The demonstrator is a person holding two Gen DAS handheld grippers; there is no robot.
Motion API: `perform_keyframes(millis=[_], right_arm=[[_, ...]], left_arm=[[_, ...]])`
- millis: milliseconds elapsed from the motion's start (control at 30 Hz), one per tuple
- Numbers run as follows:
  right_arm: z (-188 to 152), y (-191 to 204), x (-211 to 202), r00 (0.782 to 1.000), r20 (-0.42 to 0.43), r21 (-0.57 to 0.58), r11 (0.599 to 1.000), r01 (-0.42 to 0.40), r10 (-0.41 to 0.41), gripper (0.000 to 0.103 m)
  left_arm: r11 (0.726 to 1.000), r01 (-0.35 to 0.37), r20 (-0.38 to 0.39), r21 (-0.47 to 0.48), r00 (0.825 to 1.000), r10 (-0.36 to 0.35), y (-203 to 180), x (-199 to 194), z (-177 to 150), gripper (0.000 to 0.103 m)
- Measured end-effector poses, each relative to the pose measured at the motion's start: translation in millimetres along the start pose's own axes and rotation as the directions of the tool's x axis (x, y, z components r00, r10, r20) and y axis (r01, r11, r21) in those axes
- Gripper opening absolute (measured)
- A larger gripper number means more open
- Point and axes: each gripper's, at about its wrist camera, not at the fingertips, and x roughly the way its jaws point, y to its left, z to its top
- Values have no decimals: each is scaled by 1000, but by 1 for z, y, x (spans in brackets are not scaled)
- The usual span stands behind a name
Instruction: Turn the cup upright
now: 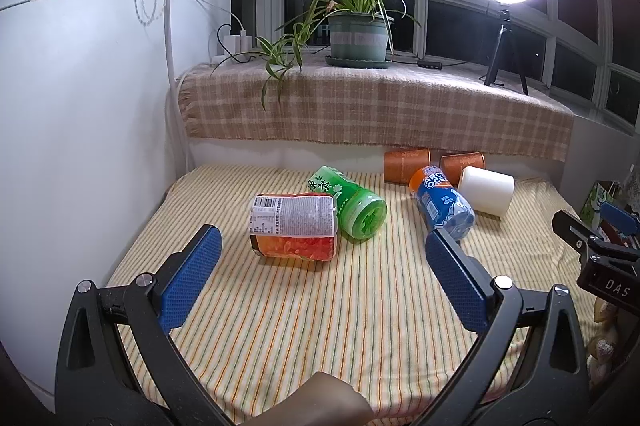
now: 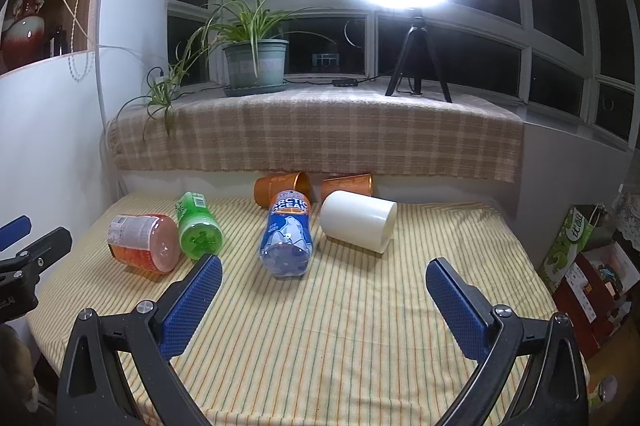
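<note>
Several cups lie on their sides on the striped tablecloth. A red-orange cup with a white label lies nearest my left gripper, which is open and empty just in front of it. A green cup leans against it. A blue Arctic Ocean cup, a white cup and two copper cups lie further back. My right gripper is open and empty, in front of the blue and white cups.
A raised sill with a plaid cloth backs the table, holding a potted plant and a ring light on a tripod. A white cabinet stands at left. Boxes and bags sit beyond the table's right edge.
</note>
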Motion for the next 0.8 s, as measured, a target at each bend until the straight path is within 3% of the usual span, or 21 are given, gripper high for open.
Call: perform_keyframes(millis=[200, 400, 600, 800], right_arm=[[7, 7, 3, 1000, 4, -22, 999, -28, 28, 103], [18, 17, 11, 992, -9, -62, 990, -123, 123, 103], [33, 36, 33, 966, -56, -153, 954, -257, 252, 103], [50, 57, 73, 933, -158, -186, 918, -350, 323, 103]], left_arm=[[1000, -6, 0, -2, 1000, 6, 3, 1, 4, 103], [999, -36, 4, -7, 999, 36, 16, 0, 3, 103], [996, -84, -17, -27, 996, 83, 40, -7, -4, 103], [992, -125, -56, -27, 991, 124, 59, -10, -18, 103]])
